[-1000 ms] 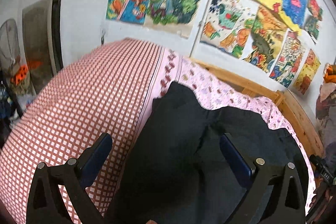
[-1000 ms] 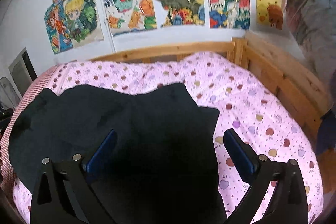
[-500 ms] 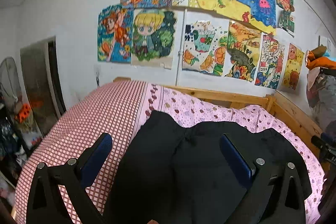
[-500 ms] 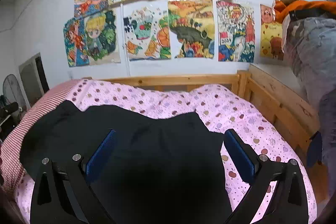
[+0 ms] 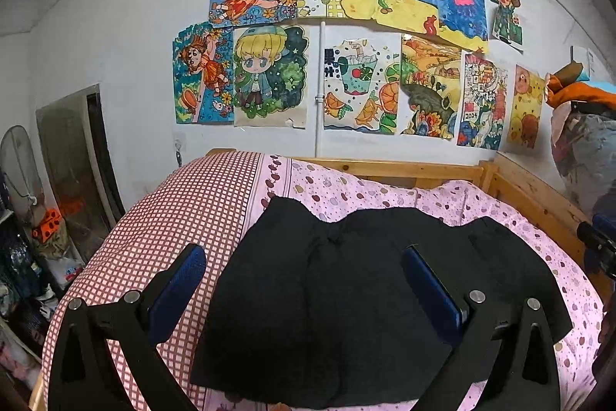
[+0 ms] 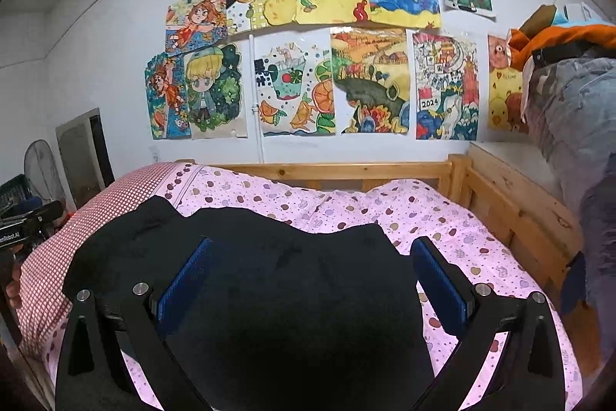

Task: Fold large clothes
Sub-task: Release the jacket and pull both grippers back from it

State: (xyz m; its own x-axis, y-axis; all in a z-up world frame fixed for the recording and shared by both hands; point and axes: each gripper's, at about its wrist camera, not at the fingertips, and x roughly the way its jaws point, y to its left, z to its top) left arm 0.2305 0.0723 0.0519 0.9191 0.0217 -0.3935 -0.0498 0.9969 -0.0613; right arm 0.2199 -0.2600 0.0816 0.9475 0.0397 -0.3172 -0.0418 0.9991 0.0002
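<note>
A: What is the largest element common to both views?

B: The wooden bed (image 6: pixel 512 207), covered by a pink spotted sheet (image 5: pixel 385 191) with a red checked section (image 5: pixel 173 226) at the left. Above it, on the far wall, hang coloured drawings (image 5: pixel 346 45).

A: Where is the garment?

B: The black garment (image 5: pixel 346 295) lies spread flat on the sheet, across the near middle of the bed. Its left edge overlaps the checked section in the left wrist view.

A: What does each view add?

B: The left wrist view shows a doorway (image 5: pixel 77 160) and floor clutter at far left, and part of the right gripper at the right edge. The right wrist view shows more of the bed's right rail, a pile of clothing (image 6: pixel 569 95) at right including an orange item, and the left gripper's body at the left edge.

A: And the grippers?

B: The left gripper (image 5: pixel 304 280) hovers above the garment, fingers spread wide, holding nothing. The right gripper (image 6: pixel 312 280) is likewise spread and empty, with the garment framed between its blue pads (image 6: pixel 184 280).
</note>
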